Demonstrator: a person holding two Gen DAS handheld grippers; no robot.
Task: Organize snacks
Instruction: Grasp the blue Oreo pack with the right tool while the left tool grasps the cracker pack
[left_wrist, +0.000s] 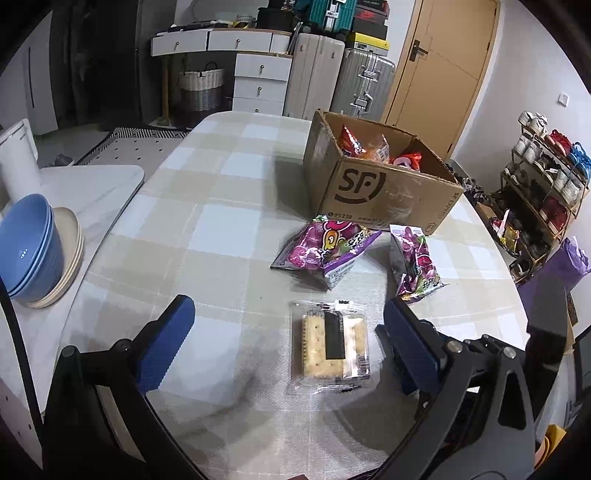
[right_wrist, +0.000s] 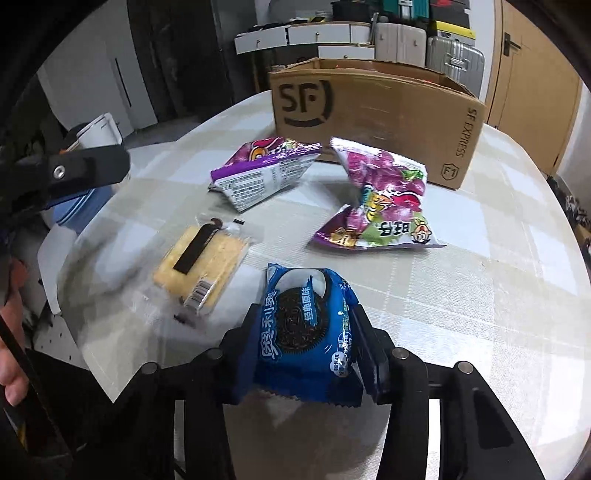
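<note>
I find my right gripper (right_wrist: 306, 332) pinching the blue cookie packet (right_wrist: 308, 332) above the table (right_wrist: 480, 295). My left gripper (left_wrist: 288, 328) is spread around the cracker pack (left_wrist: 328, 343). Two purple bags (left_wrist: 325, 251) lie at 12 o'clock, before the cardboard box (left_wrist: 384, 192).
</note>
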